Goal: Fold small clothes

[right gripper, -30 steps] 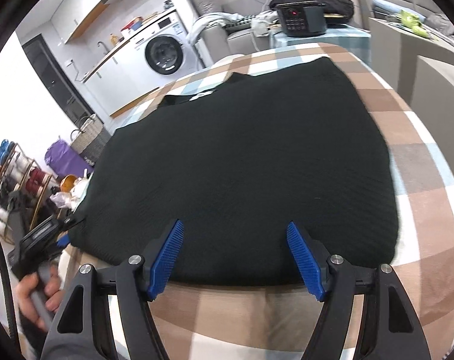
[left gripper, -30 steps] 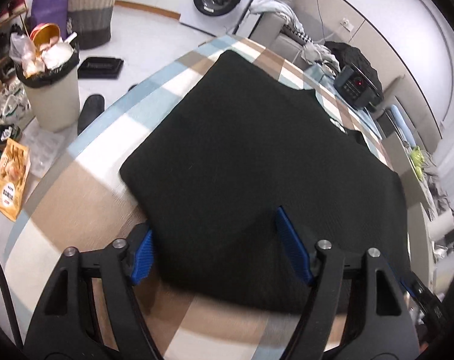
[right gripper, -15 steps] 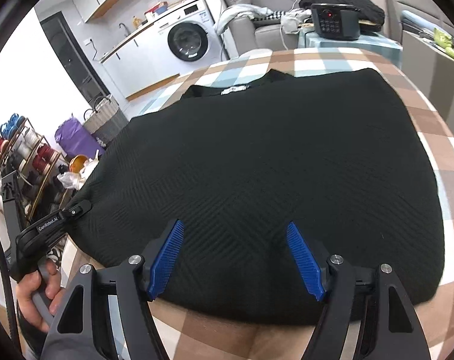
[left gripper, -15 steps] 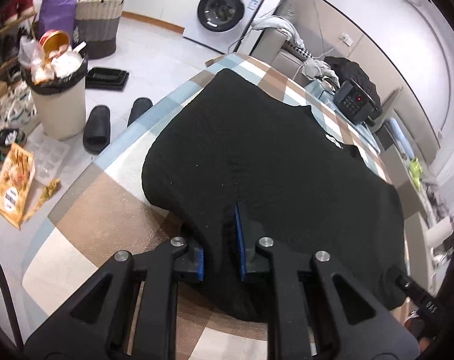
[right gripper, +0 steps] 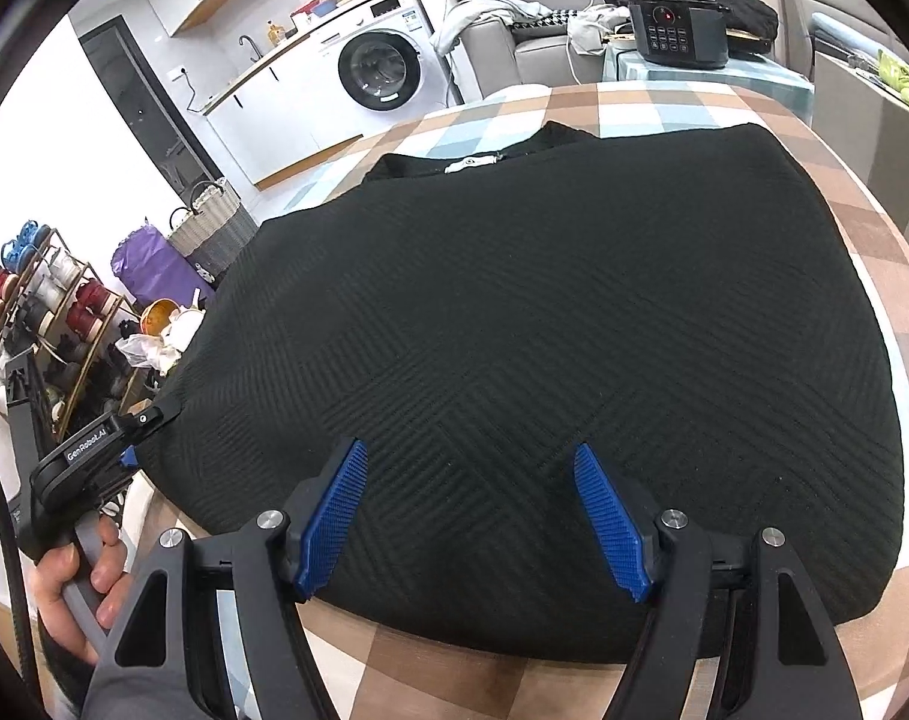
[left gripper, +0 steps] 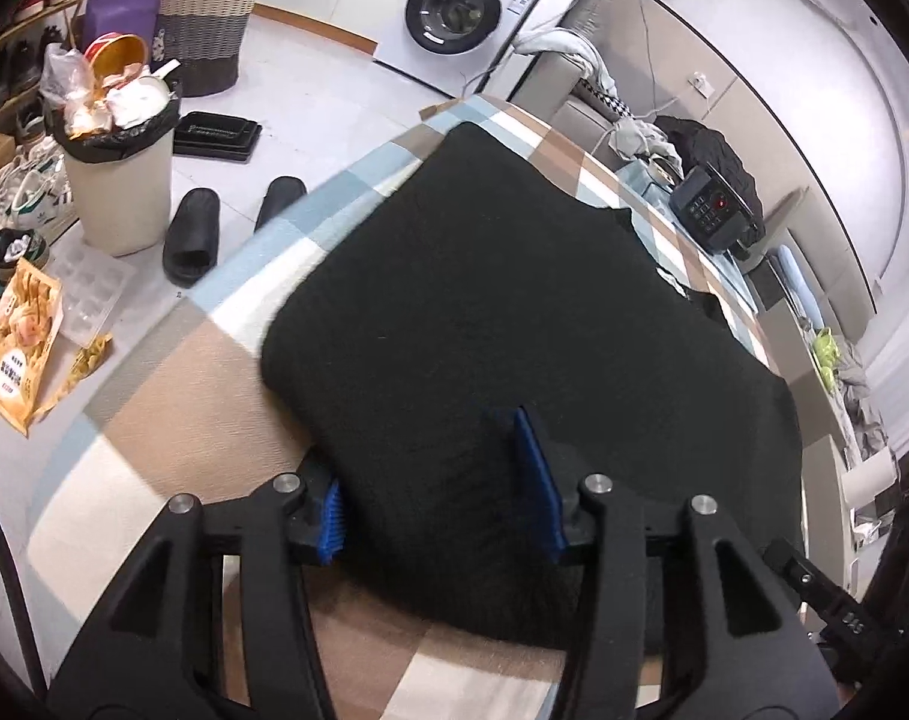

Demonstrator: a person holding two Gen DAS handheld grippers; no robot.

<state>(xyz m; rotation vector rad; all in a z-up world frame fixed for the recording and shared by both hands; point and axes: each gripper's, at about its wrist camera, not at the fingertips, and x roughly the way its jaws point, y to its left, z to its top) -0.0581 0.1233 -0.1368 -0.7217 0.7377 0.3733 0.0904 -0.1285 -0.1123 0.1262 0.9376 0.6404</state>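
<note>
While lying flat across checked table point(right gripper: 874, 228), black garment point(right gripper: 544, 312) filling centre, hem toward 6 o'clock. Left gripper point(left gripper: 436, 498) spread wide, straddling hem corner; right gripper point(right gripper: 472, 516) gaping, gripping nothing. Risking: pinching one layer only, dragging cloth, bunching the fold.

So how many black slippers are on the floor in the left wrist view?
2. One slipper lies just right of the white bin; the other slipper sits beside it, against the table edge, which may hide part of it.
</note>
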